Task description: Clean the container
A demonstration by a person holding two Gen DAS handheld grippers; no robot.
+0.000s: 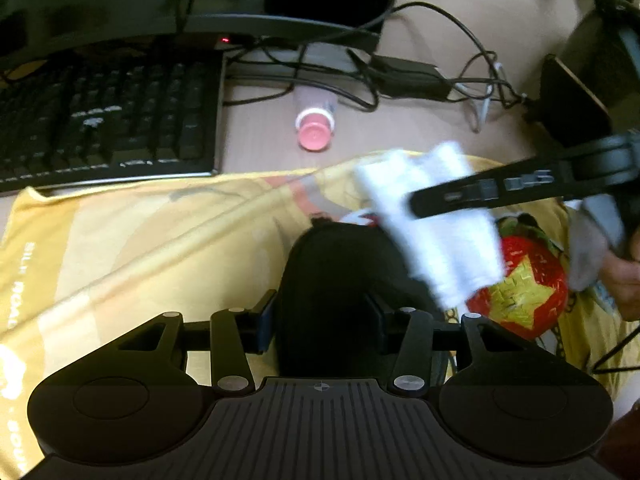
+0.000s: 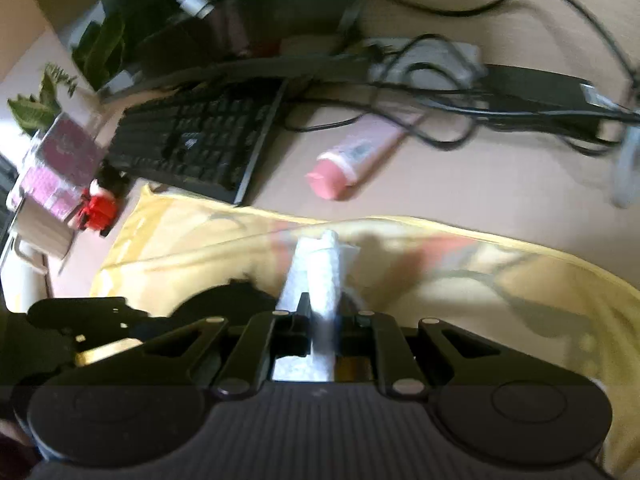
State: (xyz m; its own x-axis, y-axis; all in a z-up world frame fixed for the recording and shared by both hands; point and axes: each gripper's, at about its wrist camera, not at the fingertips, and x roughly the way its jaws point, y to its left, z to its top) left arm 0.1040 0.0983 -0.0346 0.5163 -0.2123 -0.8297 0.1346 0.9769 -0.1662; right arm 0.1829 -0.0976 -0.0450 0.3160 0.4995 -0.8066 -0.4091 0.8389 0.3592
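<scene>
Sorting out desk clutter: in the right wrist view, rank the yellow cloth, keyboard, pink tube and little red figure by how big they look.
Largest to smallest:
1. yellow cloth, though it is nearest the camera
2. keyboard
3. pink tube
4. red figure

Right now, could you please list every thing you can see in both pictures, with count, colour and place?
container: 1, black, on yellow cloth, clamped in left gripper
wipe: 1, white, folded, held by right gripper
cloth: 1, yellow, spread on desk
tube: 1, pink, lying behind cloth
keyboard: 1, black, far left
cables: several, black, desk rear
red item: 1, star-printed, right of container
left gripper: shut on container
right gripper: shut on wipe
</scene>
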